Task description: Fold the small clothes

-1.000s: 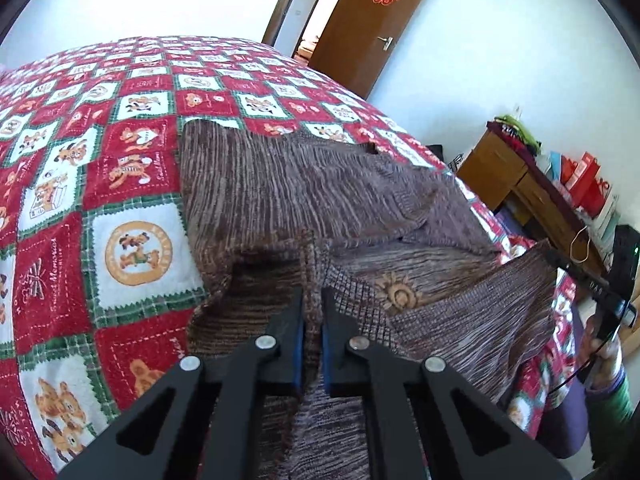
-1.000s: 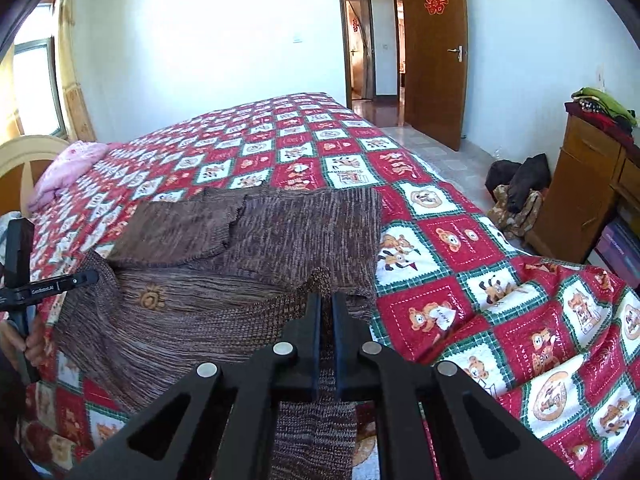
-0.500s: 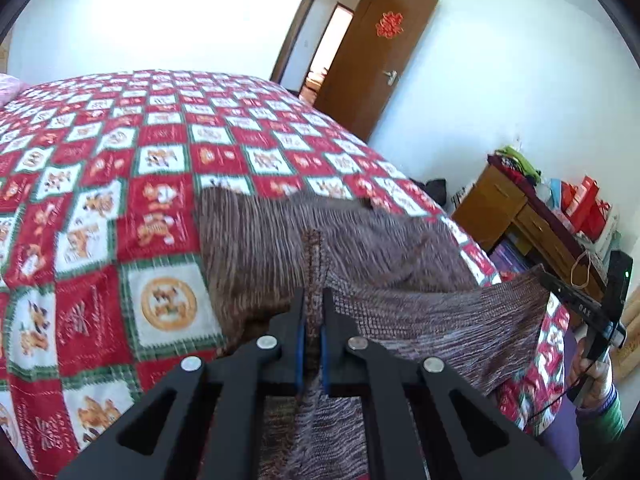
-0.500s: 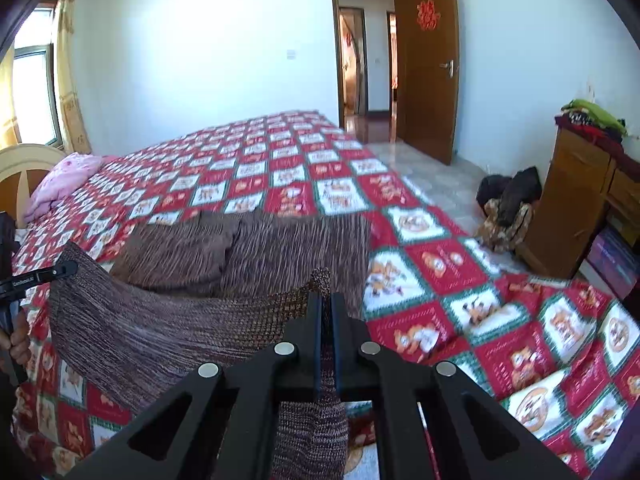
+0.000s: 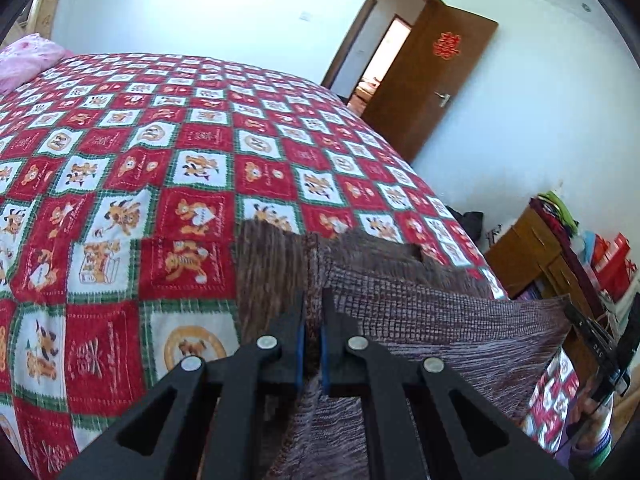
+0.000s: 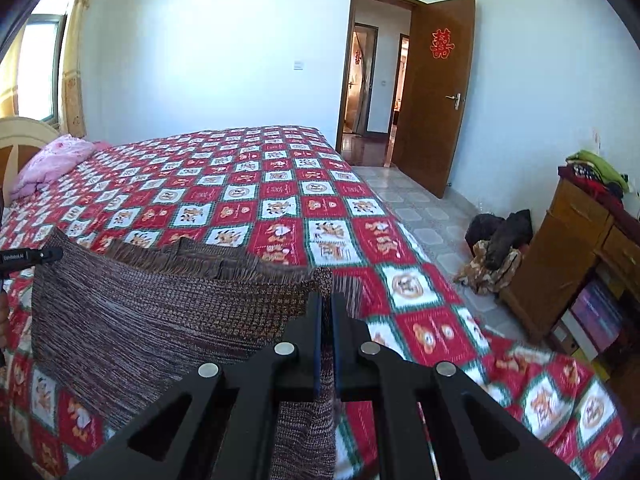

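A brown knitted sweater lies on the red patchwork bedspread; its near hem is lifted and stretched between my grippers. My left gripper is shut on the hem's left corner. My right gripper is shut on the hem's right corner, and the sweater stands up like a curtain to its left. The far part of the sweater rests flat on the bed. The right gripper shows at the right edge of the left wrist view; the left gripper shows at the left edge of the right wrist view.
A pink pillow lies at the bed's head. A wooden cabinet with clothes on top stands to the right, with a dark bundle on the tiled floor. A brown door stands open.
Both grippers have risen and moved forward with the hem, lifting the sweater's near half off the bed and carrying it toward the far half.
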The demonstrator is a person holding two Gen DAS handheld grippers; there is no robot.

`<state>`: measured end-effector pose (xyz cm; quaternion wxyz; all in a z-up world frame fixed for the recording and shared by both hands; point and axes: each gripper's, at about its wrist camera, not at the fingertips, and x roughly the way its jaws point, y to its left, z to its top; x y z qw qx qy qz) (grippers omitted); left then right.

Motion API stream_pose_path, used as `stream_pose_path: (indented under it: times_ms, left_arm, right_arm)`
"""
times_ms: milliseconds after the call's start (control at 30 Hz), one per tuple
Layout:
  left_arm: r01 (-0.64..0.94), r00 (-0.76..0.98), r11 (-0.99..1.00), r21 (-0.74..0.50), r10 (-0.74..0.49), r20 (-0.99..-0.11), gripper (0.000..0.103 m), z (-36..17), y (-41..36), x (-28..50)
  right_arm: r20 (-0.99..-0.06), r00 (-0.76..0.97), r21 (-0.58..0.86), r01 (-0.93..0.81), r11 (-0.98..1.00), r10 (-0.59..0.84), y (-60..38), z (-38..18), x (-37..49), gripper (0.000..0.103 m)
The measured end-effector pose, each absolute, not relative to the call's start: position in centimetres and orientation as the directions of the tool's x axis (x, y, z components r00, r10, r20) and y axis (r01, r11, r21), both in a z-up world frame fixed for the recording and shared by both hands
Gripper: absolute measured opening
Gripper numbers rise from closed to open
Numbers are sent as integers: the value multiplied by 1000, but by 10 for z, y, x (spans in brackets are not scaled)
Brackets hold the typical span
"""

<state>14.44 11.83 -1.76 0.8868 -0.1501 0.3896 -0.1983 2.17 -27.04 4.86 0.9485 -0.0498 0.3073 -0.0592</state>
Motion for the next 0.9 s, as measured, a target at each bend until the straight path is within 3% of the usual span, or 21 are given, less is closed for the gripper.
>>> stream_pose_path:
  times_ms: [233,433,633,700,733,900]
  left_arm:
    - [180,638,907,-381,-402,-656,4,-20,121,182]
    - [267,577,902,-340,-432,-693,6,-36,112,186]
    - [360,492,878,-315,-465,-736,23,-61,84,181]
    - [382,483,885,-267,-437,-759,40,-68,72,180]
    - [384,488,891,-242,-418,-766,43,-71,68,180]
    - [354,518,919,-174,-347,-782,46,-74,63,178]
  right_arm:
    - [-592,788,-179,74,981,-168,-270,37,72,4]
    - [-623,765,-172,72,983,-165,-272,19,88,4]
    - [-644,750,-142,75,987,-150,-277,5,83,4]
    - [-652,744,-132,82,988,-149,-280,1,83,4]
    - [-654,742,-124,86,989,-147,-281,0,82,4]
    - [-663,737,-99,90,991,-134,-287,-1,79,4]
